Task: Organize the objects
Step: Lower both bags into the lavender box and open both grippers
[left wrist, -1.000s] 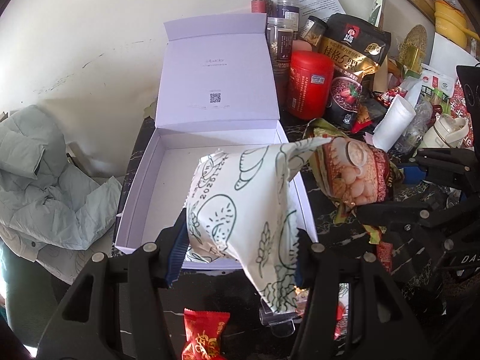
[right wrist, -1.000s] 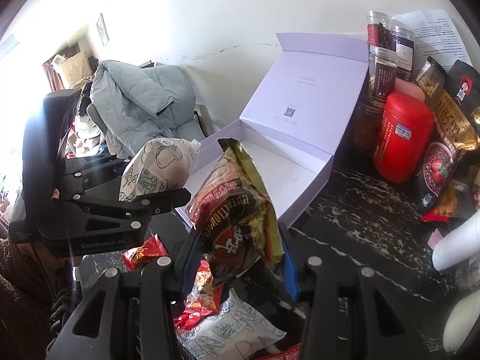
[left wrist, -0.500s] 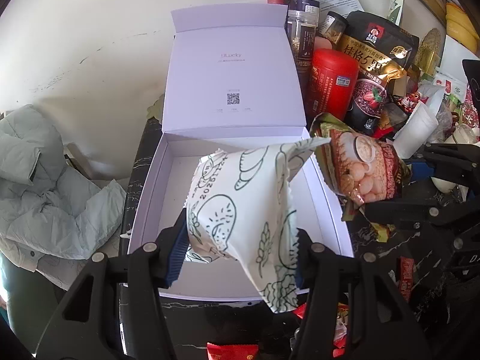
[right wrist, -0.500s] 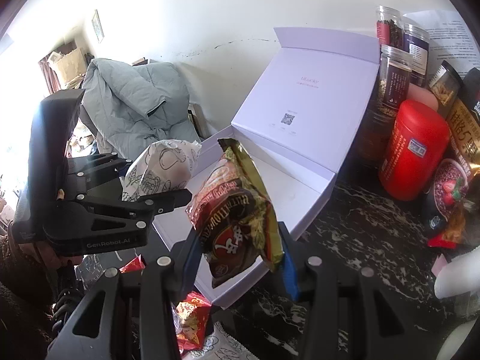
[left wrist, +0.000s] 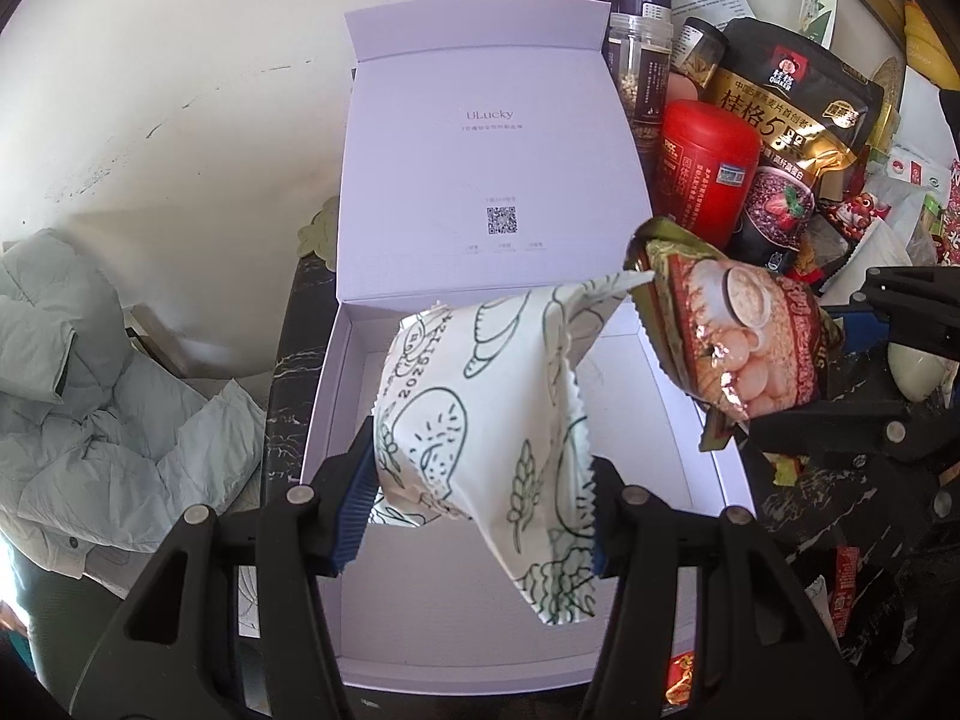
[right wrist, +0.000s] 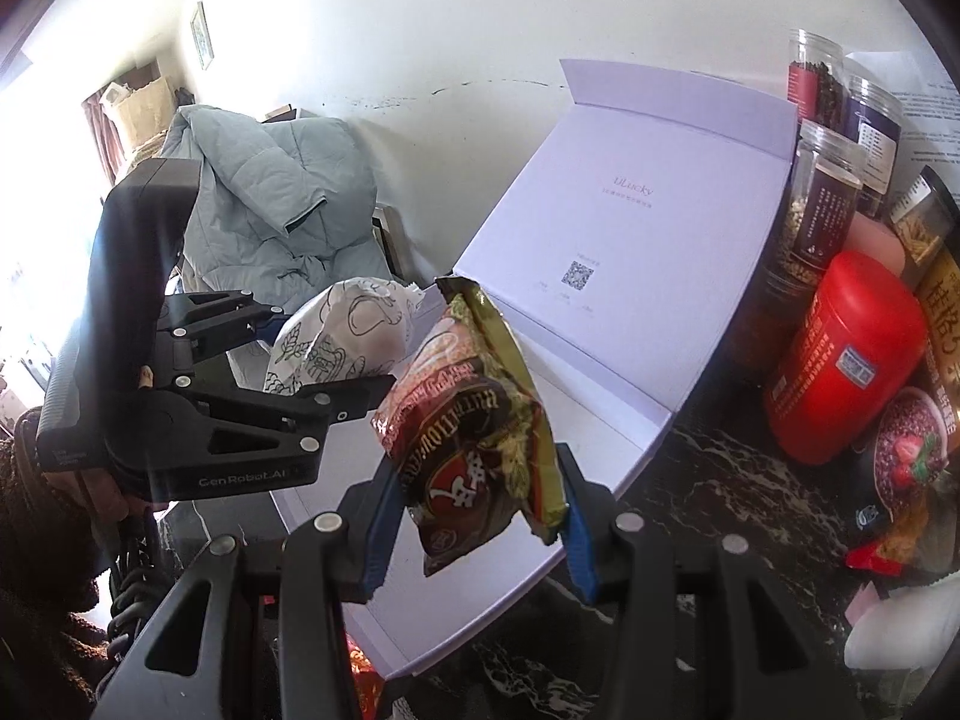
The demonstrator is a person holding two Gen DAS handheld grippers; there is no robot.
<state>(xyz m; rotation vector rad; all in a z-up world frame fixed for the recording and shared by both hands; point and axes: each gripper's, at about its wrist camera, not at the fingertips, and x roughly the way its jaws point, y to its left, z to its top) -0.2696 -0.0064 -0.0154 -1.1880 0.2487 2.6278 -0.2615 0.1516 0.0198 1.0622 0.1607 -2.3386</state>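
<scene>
Snack packets, two of them, are held in the air above the open pale lilac cardboard gift box (left wrist: 516, 648). The left gripper (left wrist: 477, 510) pinches a white packet printed with dark green line drawings (left wrist: 486, 426) between its blue pads, over the middle of the box floor. The right gripper (right wrist: 480, 531) pinches a brown and gold foil packet (right wrist: 480, 420) the same way, over the box's right-hand rim. In the left wrist view the upper corners of the two packets look to touch or nearly touch; which cannot be told.

The box sits on a black marbled desk (right wrist: 732, 492) at its left edge, with its hinged lid (left wrist: 486, 180) standing upright against the wall at the back. The parts of the box floor in view show nothing lying on them; the packets and grippers hide the rest.

Just beside the box's right wall, at the back of the desk, stands a red cylindrical canister (left wrist: 705, 171). Behind it are stacked clear plastic jars with dark labels (left wrist: 642, 78), and to its right a black and gold oat pouch (left wrist: 786, 138). More wrappers and bags crowd the right edge of the desk. Small red wrapped sweets (left wrist: 681, 675) lie near the box's front right corner.

Off the desk's left edge lies a pale grey-green padded jacket (left wrist: 90, 396)
</scene>
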